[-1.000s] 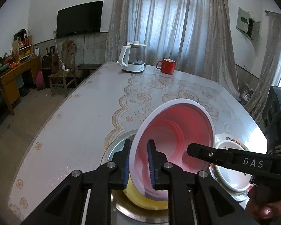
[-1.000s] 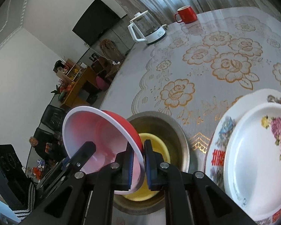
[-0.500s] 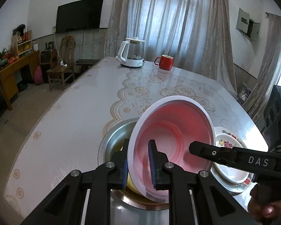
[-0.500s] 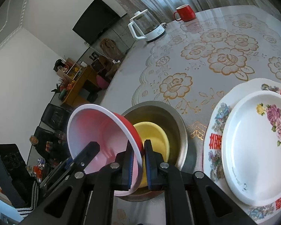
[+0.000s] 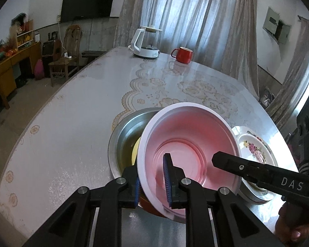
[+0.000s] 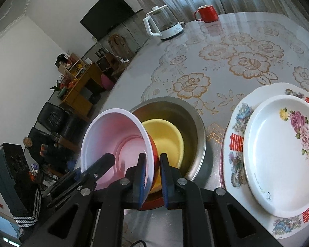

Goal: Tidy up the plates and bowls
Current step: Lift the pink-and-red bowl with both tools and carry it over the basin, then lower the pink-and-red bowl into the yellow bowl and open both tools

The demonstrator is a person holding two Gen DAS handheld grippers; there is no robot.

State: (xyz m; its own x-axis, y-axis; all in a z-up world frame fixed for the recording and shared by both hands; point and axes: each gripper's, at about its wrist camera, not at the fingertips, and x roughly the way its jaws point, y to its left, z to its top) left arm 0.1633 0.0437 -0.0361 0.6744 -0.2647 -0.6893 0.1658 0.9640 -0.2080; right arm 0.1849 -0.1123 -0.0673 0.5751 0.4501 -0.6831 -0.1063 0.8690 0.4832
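Observation:
A red bowl with a pale pink inside (image 5: 187, 144) is held tilted over a steel bowl (image 5: 123, 135) that holds a yellow bowl (image 6: 164, 135). My left gripper (image 5: 152, 183) is shut on the red bowl's near rim. My right gripper (image 6: 152, 177) is shut on the rim of the red bowl (image 6: 117, 140) at its other side; the right gripper's finger (image 5: 247, 168) reaches into the left wrist view. A small floral plate (image 6: 282, 150) lies stacked on a larger patterned plate (image 6: 234, 144) to the right.
A white kettle (image 5: 146, 41) and a red mug (image 5: 182, 55) stand at the far end of the table (image 5: 72, 113). The table's left edge drops to the floor, with a chair and a wooden cabinet beyond.
Both grippers have lowered the red bowl and drawn it back towards me, and it now tilts less steeply over the steel bowl. More of the yellow bowl shows.

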